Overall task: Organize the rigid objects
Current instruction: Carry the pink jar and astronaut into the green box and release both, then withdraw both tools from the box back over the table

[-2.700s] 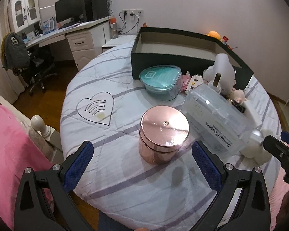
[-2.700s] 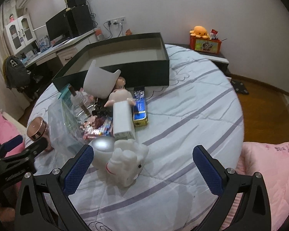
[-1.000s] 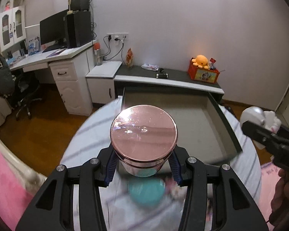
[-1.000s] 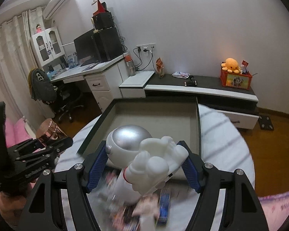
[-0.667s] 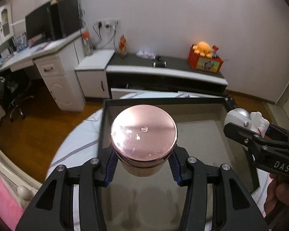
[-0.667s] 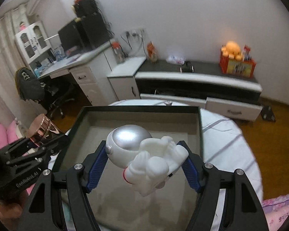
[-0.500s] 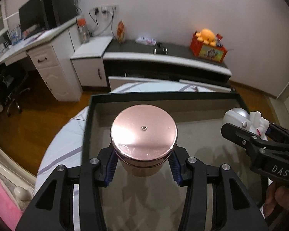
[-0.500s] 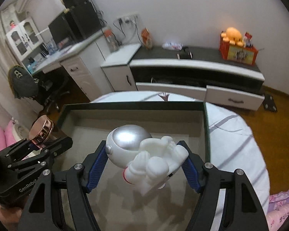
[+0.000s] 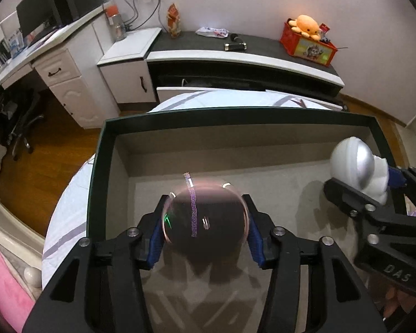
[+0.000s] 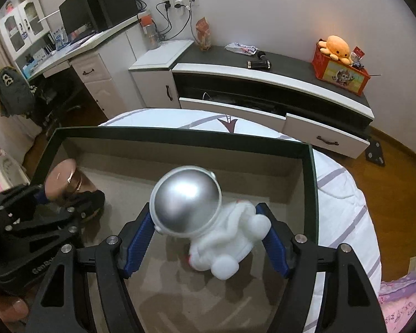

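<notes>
In the left wrist view, the left tool [image 9: 205, 231] pinches a rose-gold tin [image 9: 205, 219] between its blue pads, low inside the dark green box [image 9: 97, 166] near its left wall (the lid is blurred). The box lies on a round bed with a striped white cover [image 9: 66, 222]. At the right edge, the astronaut figurine [image 9: 357, 169] sits in the other tool.

In the right wrist view, the right tool [image 10: 208, 236] clamps the astronaut figurine [image 10: 205, 213], tilted, above the box floor toward the right wall [image 10: 310, 194]. The tin [image 10: 62, 180] stands at the box's left side. Beyond the box's far wall are a low cabinet [image 10: 263, 83] and an orange plush octopus [image 10: 337, 45].
</notes>
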{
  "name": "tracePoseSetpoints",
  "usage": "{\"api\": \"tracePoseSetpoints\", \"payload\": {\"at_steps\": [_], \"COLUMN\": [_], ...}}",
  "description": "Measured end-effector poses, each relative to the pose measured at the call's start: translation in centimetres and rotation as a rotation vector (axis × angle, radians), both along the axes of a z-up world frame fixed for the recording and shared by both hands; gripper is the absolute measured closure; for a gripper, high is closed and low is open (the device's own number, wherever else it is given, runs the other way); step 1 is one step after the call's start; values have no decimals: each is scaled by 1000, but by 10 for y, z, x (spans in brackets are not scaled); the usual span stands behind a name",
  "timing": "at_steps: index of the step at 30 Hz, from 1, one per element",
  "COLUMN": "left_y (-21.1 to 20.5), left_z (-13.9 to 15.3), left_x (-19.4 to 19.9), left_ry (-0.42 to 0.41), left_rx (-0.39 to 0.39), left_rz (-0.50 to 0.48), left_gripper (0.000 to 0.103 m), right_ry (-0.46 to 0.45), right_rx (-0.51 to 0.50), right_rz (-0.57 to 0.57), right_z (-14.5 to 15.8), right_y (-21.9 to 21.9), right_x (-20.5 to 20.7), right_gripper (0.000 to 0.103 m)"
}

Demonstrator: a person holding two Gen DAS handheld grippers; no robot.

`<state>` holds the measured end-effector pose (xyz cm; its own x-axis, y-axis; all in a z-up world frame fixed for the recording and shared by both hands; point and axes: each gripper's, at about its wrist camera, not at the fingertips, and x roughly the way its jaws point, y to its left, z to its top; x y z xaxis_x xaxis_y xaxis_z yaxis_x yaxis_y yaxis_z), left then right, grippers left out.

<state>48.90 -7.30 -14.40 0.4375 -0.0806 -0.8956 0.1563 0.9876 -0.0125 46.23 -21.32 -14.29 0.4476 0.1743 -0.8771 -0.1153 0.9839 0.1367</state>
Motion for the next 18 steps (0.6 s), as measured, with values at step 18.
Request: {"api": "tracePoseSetpoints", "payload": {"at_steps": [18], "left_y": [46], "left_z": [118], "left_x": [-96], "left_ry": [-280], "left_rx": [-2], "left_rz": [84], "left_gripper": [5], "right_ry": [-155], "right_rx": [61], "right_rz": [-23], "right_z": [90], "right_y": [-7], "right_x": [-63], "right_gripper": [0]}}
